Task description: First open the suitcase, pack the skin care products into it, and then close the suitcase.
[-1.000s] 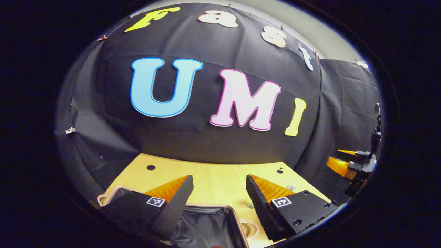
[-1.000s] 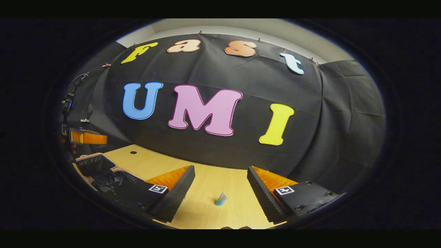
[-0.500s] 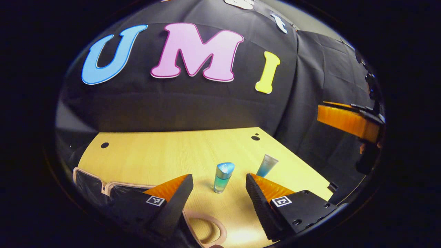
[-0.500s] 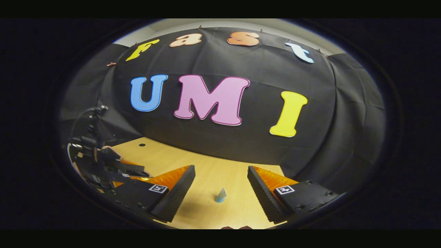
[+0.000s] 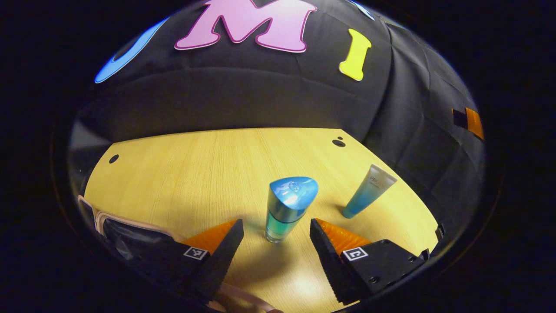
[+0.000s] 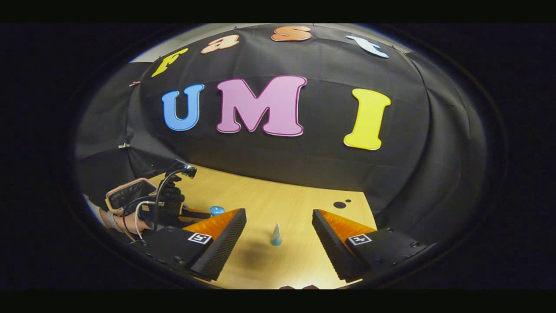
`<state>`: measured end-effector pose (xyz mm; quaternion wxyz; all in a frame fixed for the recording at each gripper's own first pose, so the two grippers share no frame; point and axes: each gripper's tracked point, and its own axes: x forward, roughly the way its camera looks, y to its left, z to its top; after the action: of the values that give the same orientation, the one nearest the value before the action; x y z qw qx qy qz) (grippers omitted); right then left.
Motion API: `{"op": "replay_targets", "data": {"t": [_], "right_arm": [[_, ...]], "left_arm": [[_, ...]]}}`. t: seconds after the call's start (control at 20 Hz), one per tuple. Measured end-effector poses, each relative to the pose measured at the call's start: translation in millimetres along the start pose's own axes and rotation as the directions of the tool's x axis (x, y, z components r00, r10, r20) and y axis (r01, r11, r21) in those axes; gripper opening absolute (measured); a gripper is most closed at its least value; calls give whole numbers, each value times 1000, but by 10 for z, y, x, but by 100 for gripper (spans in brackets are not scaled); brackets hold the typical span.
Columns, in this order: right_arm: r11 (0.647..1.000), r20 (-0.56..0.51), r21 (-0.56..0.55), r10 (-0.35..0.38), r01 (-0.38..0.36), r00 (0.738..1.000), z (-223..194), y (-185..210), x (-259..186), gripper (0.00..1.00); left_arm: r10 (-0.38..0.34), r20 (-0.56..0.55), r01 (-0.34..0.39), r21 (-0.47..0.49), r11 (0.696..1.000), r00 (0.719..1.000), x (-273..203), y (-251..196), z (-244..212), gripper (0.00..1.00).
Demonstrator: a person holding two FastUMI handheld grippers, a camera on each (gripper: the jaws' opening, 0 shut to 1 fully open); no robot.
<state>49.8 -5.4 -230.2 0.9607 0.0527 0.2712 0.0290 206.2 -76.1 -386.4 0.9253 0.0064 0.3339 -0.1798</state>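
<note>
Wooden surface [image 5: 195,174] in the left gripper view; left gripper [image 5: 276,234] spread wide, a blue-capped bottle [image 5: 286,208] upright between its fingers and untouched. Tube [image 5: 368,191] standing cap-down to the right, well apart. Open suitcase [image 5: 126,228] at lower left, dark lining showing.

Right gripper view: right gripper [image 6: 278,226] wide open, holding nothing, tube [image 6: 276,235] beyond its fingers on the surface [image 6: 282,204]. Left gripper [image 6: 173,204] at far left beside the bottle [image 6: 216,210], suitcase [image 6: 128,193] behind.

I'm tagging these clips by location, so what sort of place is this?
Likely a staged recording booth, not a home: black cloth wall behind a bare wooden table, with just a blue-capped bottle, a tube and an open suitcase laid out.
</note>
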Motion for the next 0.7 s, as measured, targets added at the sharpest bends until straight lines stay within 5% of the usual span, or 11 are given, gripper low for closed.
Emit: {"op": "replay_targets", "data": {"t": [0.3,0.4,0.7], "right_arm": [[1000,-87,20,6,-4,996,-463,-171,118,97],[1000,-117,22,10,-8,993,-596,-177,150,94],[994,-202,56,100,-91,974,-1038,49,546,97]], "left_arm": [[5,-28,-3,82,997,1000,360,-153,4,96],[20,-16,-18,113,993,1000,493,-146,-18,49],[25,-30,-23,66,998,999,482,-158,85,48]]}}
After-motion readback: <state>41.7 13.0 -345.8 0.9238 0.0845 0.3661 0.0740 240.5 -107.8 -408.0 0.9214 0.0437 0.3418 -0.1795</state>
